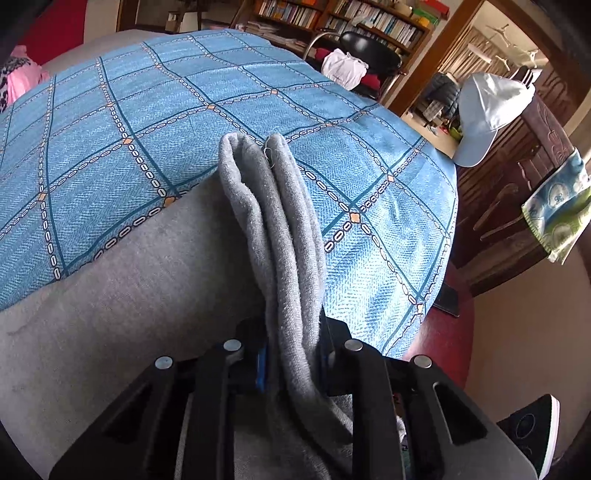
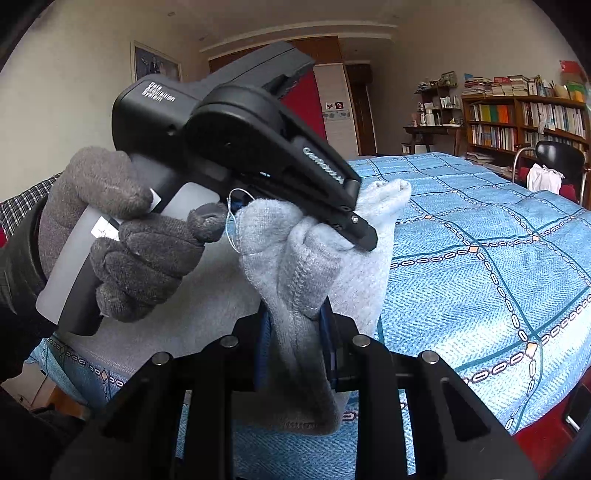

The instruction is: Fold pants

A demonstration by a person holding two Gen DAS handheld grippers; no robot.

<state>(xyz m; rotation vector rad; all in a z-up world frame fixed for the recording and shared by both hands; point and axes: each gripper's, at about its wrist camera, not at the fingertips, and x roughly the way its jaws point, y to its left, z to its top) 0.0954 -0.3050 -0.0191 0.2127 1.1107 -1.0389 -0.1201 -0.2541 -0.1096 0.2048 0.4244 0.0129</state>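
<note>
Black linkage of left gripper [image 1: 291, 354] fills lower frame, jaws clamped on a bunched fold of grey pants [image 1: 273, 229]; fabric stands up between the pads & runs forward past them. Rest of pants lie flat on bed to the left, over blue checked bedspread [image 1: 147, 122].

Right gripper [image 2: 295, 350] likewise clamped on a thick wad of the same pants [image 2: 291, 280], lifted above the bedspread [image 2: 480, 258]. Loose thread hangs off the cloth near the glove.

Obstruction: from right wrist view the left gripper body [image 2: 236, 133] sits right in front, blocking most of the left half of the room; its fingertip rests on the raised fabric. Gloved hand [image 2: 122, 229], grey knit, wraps its handle; checked sleeve behind.

Surroundings, left wrist view:
- 1 pale blue cap [image 1: 487, 114] on dark wooden bed frame
- 1 patterned towel [image 1: 557, 210] draped over same frame
- 1 black chair [image 1: 369, 51] w/ white garment [image 1: 343, 68] on it
- 1 bookshelf [image 1: 351, 18], packed
- pink item at far left edge, partly cut off

Count: 2 grippers, 1 pants, 1 hand visible.

Writing: left gripper body reads "Data ... System", middle word blurred; lettering on its arm too blurred to read
</note>
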